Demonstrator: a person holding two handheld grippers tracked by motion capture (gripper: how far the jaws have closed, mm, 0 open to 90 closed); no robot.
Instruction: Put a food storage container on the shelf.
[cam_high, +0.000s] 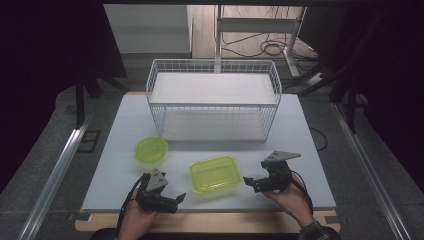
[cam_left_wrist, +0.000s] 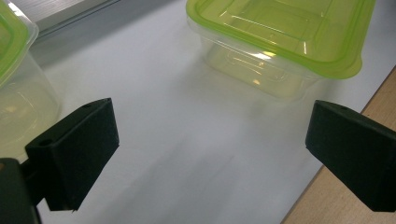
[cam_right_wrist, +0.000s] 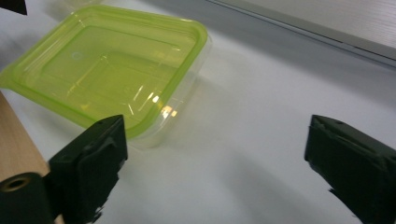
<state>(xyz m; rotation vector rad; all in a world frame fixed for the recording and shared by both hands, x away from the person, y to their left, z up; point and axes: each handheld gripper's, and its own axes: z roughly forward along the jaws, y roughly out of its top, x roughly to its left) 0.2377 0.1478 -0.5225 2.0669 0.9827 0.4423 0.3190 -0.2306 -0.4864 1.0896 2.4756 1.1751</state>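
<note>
- The rectangular container (cam_high: 213, 174), of clear plastic under a glossy lime-green lid, is set near the table's (cam_high: 125, 125) front edge, between both grippers.
- The round container (cam_high: 151, 149) is cut off in the left gripper view.
- The left gripper's (cam_high: 175, 200) jaws are held wide apart, nothing between them.
- The right gripper's (cam_high: 250, 181) jaws are likewise spread, empty.
- A white wire basket (cam_high: 214, 100) is placed at the back edge.

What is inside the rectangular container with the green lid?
The rectangular container looks empty: through its translucent green lid and clear walls only the white table shows. The far corners are not clear enough to judge.
</note>
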